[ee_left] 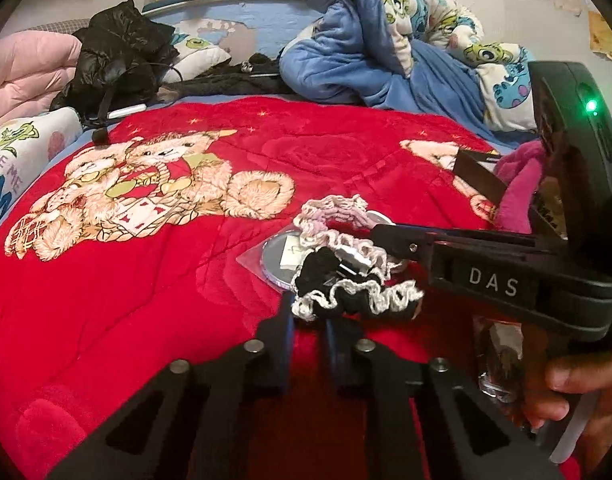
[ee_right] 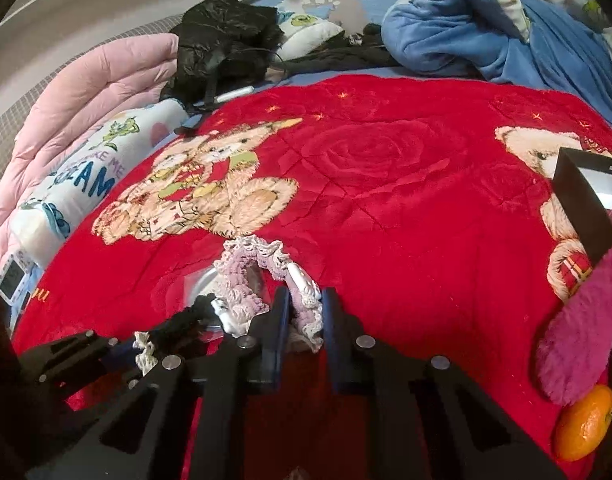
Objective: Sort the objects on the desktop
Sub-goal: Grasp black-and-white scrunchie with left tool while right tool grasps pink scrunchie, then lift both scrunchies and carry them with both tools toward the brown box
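The left gripper (ee_left: 310, 312) is pinching the frilled edge of the black scrunchie (ee_left: 346, 292), its jaws narrowed onto the white-trimmed ruffle. The right gripper (ee_right: 303, 308) is doing the same to the pink scrunchie (ee_right: 257, 276), with the lilac band sitting squeezed between its two blue-lined fingers (ee_right: 279, 320). Both scrunchies are lying tangled together over a round mirror (ee_left: 281, 260) in a clear sleeve, near the front edge of the red blanket (ee_left: 145, 280), roughly midway along it (a small white clip seems to be caught between them, though its shape is hard to read).

Further out, toward the blanket's right edge, an open black box (ee_right: 582, 208) is waiting, with a magenta plush piece (ee_right: 578, 328) leaning by it and an orange (ee_right: 584, 424) resting near the front right corner. A black jacket (ee_right: 221, 40) and blue bedding are piling up beyond the far edge.

Sorting is looking barely begun: the two scrunchies are being gripped but not yet separated or lifted, nothing can be seen inside the box, and the mirror, orange and plush are still lying loose.
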Available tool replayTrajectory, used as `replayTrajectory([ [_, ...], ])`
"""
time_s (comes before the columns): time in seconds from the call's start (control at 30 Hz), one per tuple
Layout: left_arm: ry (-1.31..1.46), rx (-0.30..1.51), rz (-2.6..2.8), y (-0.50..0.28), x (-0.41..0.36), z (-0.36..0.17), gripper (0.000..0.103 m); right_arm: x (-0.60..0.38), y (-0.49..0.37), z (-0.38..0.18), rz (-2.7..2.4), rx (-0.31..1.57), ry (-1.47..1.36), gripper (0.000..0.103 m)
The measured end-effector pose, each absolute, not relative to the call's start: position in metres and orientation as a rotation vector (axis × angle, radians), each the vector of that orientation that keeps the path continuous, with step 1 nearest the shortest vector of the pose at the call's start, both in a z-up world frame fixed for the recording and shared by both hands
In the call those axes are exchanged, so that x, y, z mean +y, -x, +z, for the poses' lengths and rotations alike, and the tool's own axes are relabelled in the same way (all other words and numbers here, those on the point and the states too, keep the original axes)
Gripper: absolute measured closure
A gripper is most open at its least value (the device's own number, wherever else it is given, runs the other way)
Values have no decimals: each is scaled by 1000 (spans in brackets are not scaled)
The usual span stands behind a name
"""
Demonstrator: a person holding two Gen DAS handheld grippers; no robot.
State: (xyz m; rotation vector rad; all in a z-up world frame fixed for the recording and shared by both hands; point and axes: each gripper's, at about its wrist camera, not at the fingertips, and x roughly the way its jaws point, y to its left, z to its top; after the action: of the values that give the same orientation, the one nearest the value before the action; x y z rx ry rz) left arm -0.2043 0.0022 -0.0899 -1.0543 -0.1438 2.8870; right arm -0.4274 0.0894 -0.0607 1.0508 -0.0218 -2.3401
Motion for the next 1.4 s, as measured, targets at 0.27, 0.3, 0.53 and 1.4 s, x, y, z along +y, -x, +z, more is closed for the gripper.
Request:
replayTrajectory([
  [0.27,968,-138,2900,195,4,-82,92,93,423,-57,-2338,-60,-1014,88],
  [0.3,959,-138,2902,194,4,-82,92,93,422,-56,-2340,-58,-1009,88],
  [0.53,924,-143,2913,190,1,-79,92,98,416,-49,-2369,-71,-942,88],
  [1.4,717,-116,3032,161,2,-60,92,138,342,2,-2623,-90,-461,88],
])
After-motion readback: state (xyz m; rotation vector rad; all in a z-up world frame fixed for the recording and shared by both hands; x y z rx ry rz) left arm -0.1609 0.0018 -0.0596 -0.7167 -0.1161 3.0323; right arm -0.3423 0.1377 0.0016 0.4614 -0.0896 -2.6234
